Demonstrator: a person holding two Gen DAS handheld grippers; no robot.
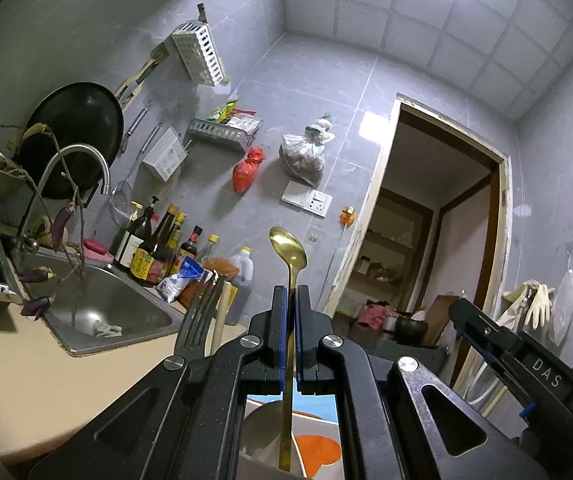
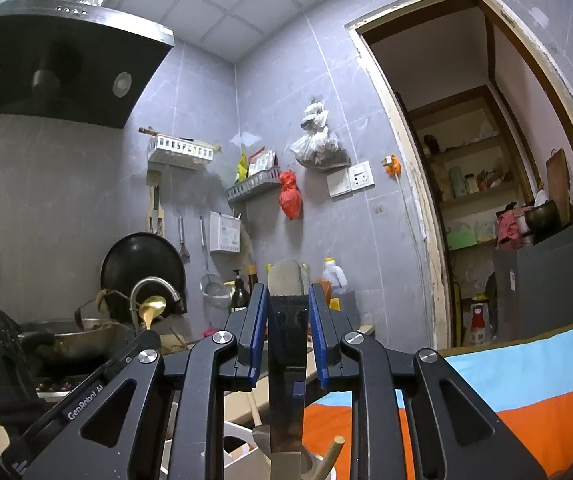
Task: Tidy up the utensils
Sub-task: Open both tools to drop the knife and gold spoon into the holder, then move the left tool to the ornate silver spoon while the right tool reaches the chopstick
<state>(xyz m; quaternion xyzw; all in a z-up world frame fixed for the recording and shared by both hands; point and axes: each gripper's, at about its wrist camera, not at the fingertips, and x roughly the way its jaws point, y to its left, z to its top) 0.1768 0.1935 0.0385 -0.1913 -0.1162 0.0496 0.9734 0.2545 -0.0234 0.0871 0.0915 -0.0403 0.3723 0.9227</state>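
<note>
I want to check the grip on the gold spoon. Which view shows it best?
The left wrist view: the spoon runs full length between the shut left claw. The right wrist view shows only its bowl, small at the left.

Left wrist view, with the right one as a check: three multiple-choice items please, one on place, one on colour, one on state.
1. Where is the tap?
A. over the sink
B. by the doorway
C. under the hood

2. What colour is the spoon?
A. red
B. gold
C. white

3. How is the left tool?
A. wide open
B. shut on the spoon
C. out of view

Answers:
1 A: the tap arches above the sink.
2 B: the spoon has a gold bowl.
3 B: the left tool clamps its handle.
</note>
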